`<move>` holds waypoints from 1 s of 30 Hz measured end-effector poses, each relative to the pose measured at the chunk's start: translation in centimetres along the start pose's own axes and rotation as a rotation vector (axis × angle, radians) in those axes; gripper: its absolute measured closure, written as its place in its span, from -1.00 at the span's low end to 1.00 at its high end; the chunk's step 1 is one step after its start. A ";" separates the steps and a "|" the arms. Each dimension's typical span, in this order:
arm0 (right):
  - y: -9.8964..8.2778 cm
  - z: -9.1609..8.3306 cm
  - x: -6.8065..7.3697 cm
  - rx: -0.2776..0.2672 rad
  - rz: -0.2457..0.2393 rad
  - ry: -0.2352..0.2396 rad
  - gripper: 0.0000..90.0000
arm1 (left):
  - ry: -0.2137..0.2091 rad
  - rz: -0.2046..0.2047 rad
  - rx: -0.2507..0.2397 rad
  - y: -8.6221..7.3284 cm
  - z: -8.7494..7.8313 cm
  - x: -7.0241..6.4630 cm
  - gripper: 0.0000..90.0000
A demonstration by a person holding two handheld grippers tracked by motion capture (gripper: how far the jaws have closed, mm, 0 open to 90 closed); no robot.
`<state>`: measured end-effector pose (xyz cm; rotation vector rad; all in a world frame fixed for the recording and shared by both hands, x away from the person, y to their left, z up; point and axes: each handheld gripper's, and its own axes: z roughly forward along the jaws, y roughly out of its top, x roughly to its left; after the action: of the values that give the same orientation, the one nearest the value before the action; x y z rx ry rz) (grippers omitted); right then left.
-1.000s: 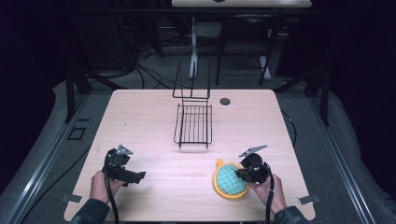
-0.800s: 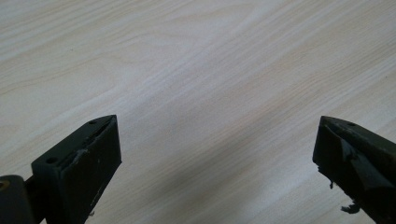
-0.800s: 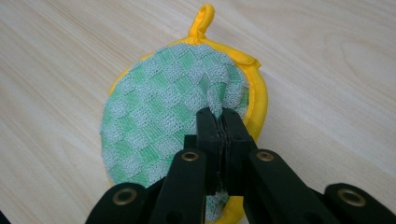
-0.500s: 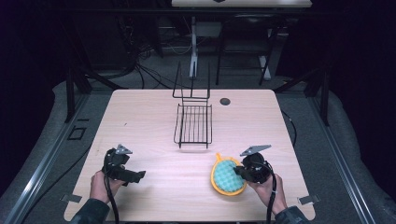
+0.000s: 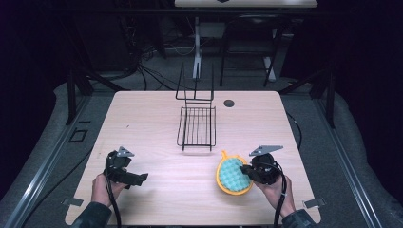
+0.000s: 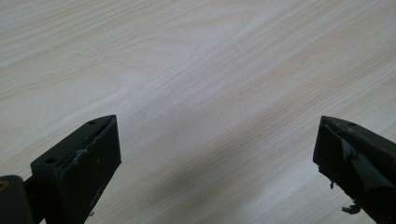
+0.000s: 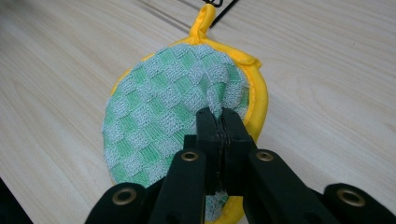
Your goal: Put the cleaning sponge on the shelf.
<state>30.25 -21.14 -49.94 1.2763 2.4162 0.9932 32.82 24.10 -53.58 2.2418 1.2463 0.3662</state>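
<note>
Pale wood table (image 5: pixel 157 123): right tool (image 7: pixel 219 122) pinches the soft, light potholder (image 7: pixel 163 112) by its green weave near the near edge; left tool (image 6: pixel 217 154) gapes empty.

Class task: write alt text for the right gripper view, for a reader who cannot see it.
The right gripper, jaws shut, pinches a fold of green checked cloth on a round yellow-rimmed pot holder lying on the pale wooden table. Its yellow loop points away.
</note>
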 end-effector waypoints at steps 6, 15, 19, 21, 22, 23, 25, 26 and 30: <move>0.3 -0.6 0.1 -0.011 -0.006 -0.008 0.96 | 0.000 0.006 -0.004 0.1 -0.1 0.0 -0.98; 0.7 -1.3 -0.2 -0.049 -0.010 -0.019 0.96 | -0.003 0.007 -0.006 0.1 0.0 -0.2 -0.98; 1.1 -1.5 -0.3 -0.065 -0.004 -0.018 0.97 | -0.002 0.006 -0.008 0.2 -0.1 -0.2 -0.98; 1.3 -1.7 -0.5 -0.071 0.007 -0.012 0.97 | -0.003 0.008 -0.008 0.2 0.0 -0.2 -0.98; 1.4 -1.7 -0.5 -0.073 0.006 -0.014 0.96 | 0.000 0.009 -0.008 0.2 0.0 -0.3 -0.98; 1.5 -1.7 -0.6 -0.076 0.008 -0.016 0.97 | -0.001 0.013 -0.007 0.3 0.0 -0.3 -0.98; 1.7 -1.7 -0.7 -0.086 0.005 -0.016 0.97 | 0.000 0.013 -0.007 0.3 0.1 -0.4 -0.98; 1.8 -1.7 -0.8 -0.087 0.006 -0.014 0.97 | 0.000 0.013 -0.008 0.3 0.1 -0.4 -0.98; 2.3 -2.1 -1.0 -0.106 0.012 -0.015 0.97 | 0.008 0.010 -0.019 0.3 0.0 -0.3 -0.99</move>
<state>31.30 -21.97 -46.99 1.2592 2.3140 1.0957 32.84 23.72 -53.39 2.2330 1.2311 0.3893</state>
